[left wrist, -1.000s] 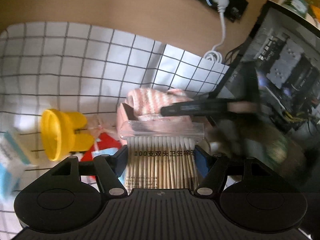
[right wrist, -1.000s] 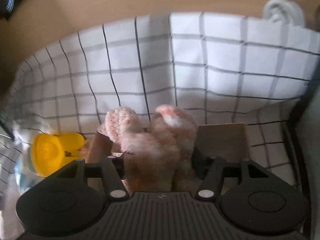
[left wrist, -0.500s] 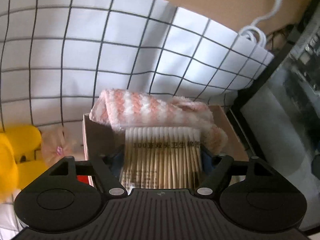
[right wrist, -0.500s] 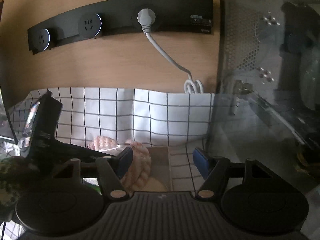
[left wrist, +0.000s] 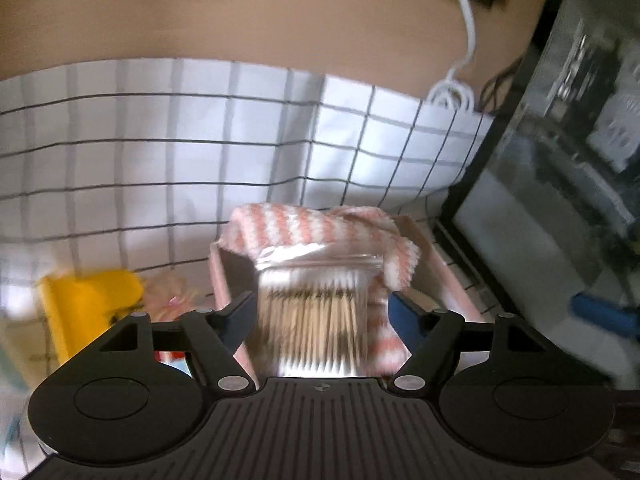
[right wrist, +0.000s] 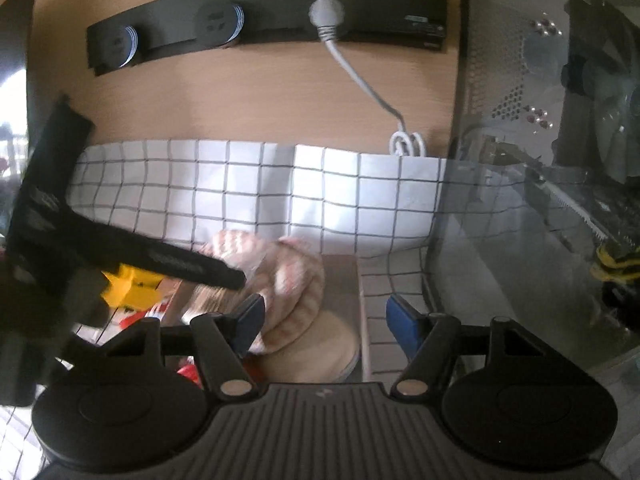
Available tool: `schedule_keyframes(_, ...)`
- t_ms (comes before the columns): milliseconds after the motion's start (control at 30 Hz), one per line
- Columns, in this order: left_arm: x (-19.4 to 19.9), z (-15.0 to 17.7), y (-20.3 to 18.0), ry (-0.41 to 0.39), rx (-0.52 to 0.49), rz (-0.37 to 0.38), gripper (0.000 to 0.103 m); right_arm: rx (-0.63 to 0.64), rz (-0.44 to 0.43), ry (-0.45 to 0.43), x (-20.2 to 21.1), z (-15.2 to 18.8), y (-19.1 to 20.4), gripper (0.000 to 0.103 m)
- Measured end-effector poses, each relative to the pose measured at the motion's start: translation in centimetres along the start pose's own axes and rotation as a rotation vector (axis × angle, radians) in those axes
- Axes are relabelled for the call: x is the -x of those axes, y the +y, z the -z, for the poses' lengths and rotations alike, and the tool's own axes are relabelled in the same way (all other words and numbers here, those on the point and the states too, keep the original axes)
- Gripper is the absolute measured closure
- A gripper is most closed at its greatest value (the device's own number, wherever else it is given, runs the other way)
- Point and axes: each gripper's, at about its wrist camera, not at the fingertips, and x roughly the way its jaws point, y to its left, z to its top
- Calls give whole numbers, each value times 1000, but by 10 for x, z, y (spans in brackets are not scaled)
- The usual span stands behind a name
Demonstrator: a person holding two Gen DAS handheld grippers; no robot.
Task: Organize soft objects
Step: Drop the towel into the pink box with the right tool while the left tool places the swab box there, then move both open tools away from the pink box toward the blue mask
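Black left claw [left wrist: 322,312] gapes around cotton-swab pack [left wrist: 316,320].

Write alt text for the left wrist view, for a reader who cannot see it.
The left claw stands open around a clear bag of cotton swabs, blurred by motion, over a cardboard box that holds a pink-and-white striped towel. The box sits on a black-grid white cloth, with a yellow plastic object to its left.

box [left wrist: 448,276]: towel [left wrist: 320,226], swab packet [left wrist: 316,312] fill left | right half open | glass case [left wrist: 560,208] walls right
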Motion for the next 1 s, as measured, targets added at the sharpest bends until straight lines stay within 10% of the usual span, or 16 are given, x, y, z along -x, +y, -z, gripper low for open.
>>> schedule_keyframes(133,47,25,48,-98,159,-1,26,41,-12,14,12,20,19,35)
schedule_keyframes(300,49,60,94,12,296,1,27,61,-36,103,20,56,41,35)
schedule_keyframes(533,8,80,80,77,268,-11,27,95,-41,166,38,91,66,35)
schedule_keyframes(700,-16,55,83,-7,199,-113,27,158,3,140,63,101,70,35)
schedule_keyframes(1000,-65,16,87,83,128,-169,20,123,94,208,88,129,47,35)
